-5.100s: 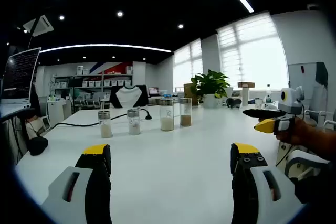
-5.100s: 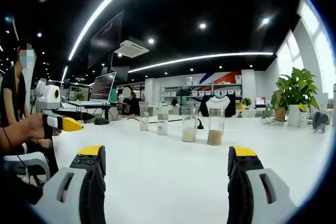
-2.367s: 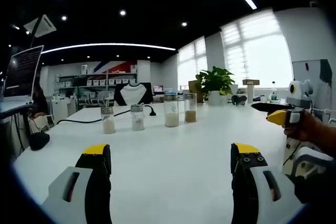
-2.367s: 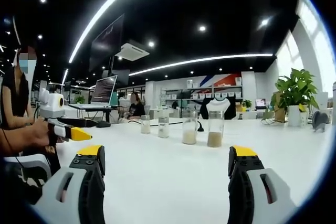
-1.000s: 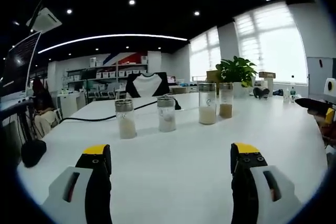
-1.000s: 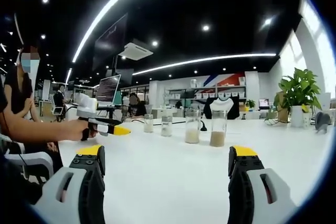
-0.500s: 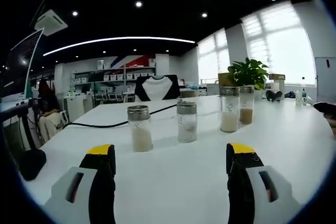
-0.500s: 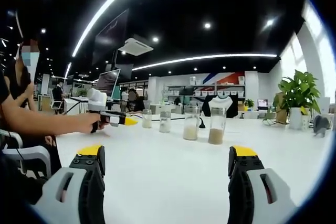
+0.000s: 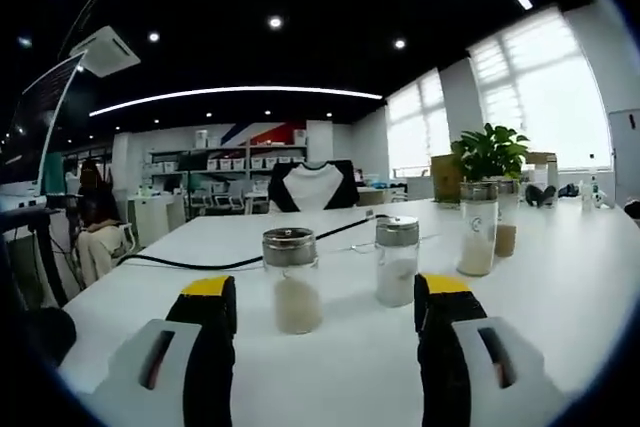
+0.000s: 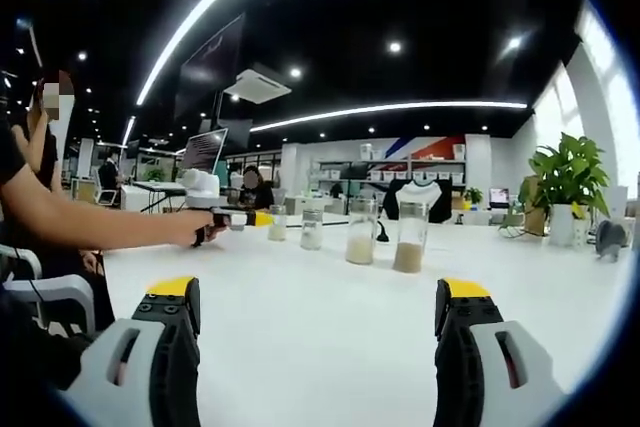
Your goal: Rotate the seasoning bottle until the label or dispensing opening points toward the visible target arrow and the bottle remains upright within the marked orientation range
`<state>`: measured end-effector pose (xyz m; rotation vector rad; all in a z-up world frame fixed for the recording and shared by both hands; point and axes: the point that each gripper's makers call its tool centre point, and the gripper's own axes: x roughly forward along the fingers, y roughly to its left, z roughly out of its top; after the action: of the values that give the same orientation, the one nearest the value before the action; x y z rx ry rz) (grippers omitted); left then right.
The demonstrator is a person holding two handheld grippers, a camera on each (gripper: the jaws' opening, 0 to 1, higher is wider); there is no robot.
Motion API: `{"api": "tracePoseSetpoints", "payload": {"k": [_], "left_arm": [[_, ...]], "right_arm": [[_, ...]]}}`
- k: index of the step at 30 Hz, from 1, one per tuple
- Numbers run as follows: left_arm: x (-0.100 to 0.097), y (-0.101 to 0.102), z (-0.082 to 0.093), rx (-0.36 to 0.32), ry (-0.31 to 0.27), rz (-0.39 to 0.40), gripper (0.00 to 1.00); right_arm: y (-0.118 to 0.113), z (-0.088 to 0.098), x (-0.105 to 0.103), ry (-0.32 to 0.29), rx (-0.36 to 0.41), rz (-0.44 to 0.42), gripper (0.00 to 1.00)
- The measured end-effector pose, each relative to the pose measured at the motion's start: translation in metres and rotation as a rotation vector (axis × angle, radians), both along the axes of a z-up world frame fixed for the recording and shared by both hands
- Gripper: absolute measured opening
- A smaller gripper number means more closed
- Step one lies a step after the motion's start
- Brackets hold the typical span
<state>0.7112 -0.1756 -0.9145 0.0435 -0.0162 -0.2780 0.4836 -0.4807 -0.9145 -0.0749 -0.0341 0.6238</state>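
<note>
Four clear seasoning bottles with metal lids stand upright in a row on the white table (image 9: 560, 297). In the left gripper view the nearest short bottle (image 9: 290, 282) holds beige powder and sits just beyond my open left gripper (image 9: 322, 292), framed between its yellow-tipped jaws without touching them. To its right are a short bottle of white powder (image 9: 397, 260), a tall pale one (image 9: 478, 229) and a tall brown one (image 9: 507, 227). In the right gripper view the same row (image 10: 361, 232) stands far off. My right gripper (image 10: 318, 292) is open and holds nothing. The left gripper (image 10: 240, 218) reaches in beside the end bottle (image 10: 276, 224).
A black cable (image 9: 220, 263) runs across the table behind the bottles. A potted plant (image 10: 565, 177) stands at the far right end. A person's outstretched arm (image 10: 90, 225) and a white chair (image 10: 50, 292) are at the table's left side. Bare tabletop (image 10: 320, 337) lies before the right gripper.
My left gripper has moved forward to the row, so the bottles loom larger between its jaws, which stand slightly closer together. The right gripper has stayed put.
</note>
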Motion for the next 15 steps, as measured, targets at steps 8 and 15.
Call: {"api": "tracePoseSetpoints", "payload": {"k": [8,15], "left_arm": [[0.024,0.009,-0.003,-0.052,0.01,0.015,0.64],[0.042,0.014,-0.009,0.006,0.035,0.024,0.55]], "right_arm": [[0.0,-0.002,0.0,0.003,-0.007,0.001,0.98],[0.001,-0.004,0.0,0.004,-0.038,0.006,0.98]]}}
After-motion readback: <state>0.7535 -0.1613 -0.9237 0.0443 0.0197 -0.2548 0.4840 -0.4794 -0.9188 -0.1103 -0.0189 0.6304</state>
